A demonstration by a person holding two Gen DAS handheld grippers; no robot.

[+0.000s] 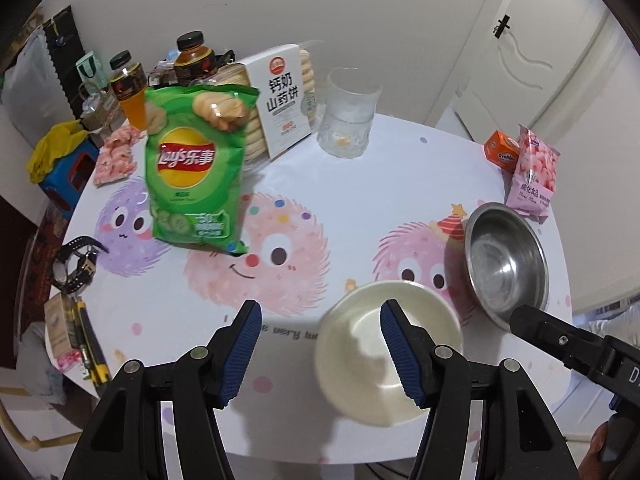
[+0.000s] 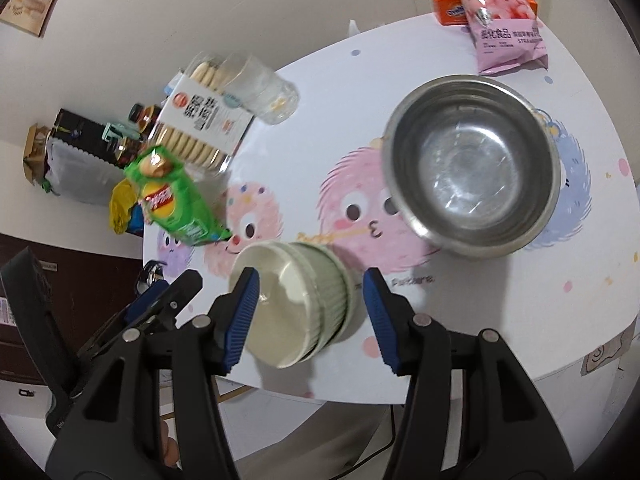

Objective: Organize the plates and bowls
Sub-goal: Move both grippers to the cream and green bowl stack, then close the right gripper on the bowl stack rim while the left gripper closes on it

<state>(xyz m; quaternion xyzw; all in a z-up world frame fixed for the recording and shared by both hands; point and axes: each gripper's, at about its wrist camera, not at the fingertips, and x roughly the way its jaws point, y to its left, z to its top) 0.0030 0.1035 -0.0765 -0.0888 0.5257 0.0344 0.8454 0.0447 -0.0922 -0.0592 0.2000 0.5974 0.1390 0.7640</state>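
A pale green ribbed bowl (image 2: 320, 288) with a cream inside (image 1: 360, 360) sits on the round white table (image 1: 360, 184) near its front edge; it seems nested in a second bowl of the same kind. A steel bowl (image 2: 472, 168) stands empty to its right (image 1: 506, 264). My left gripper (image 1: 320, 344) hovers open above the table, its right finger in front of the cream bowl. My right gripper (image 2: 310, 312) is open with the ribbed bowl between its fingers; a gap shows at the right pad. The right gripper's finger (image 1: 524, 318) reaches the steel bowl's near rim.
A green chips bag (image 1: 188, 168) stands mid-left, with a biscuit box (image 1: 284, 104), bottles (image 1: 128, 88) and a glass (image 1: 348, 116) behind it. A pink snack bag (image 1: 534, 172) and an orange box (image 1: 500, 150) lie far right. A watch (image 1: 76, 264) lies at the left edge.
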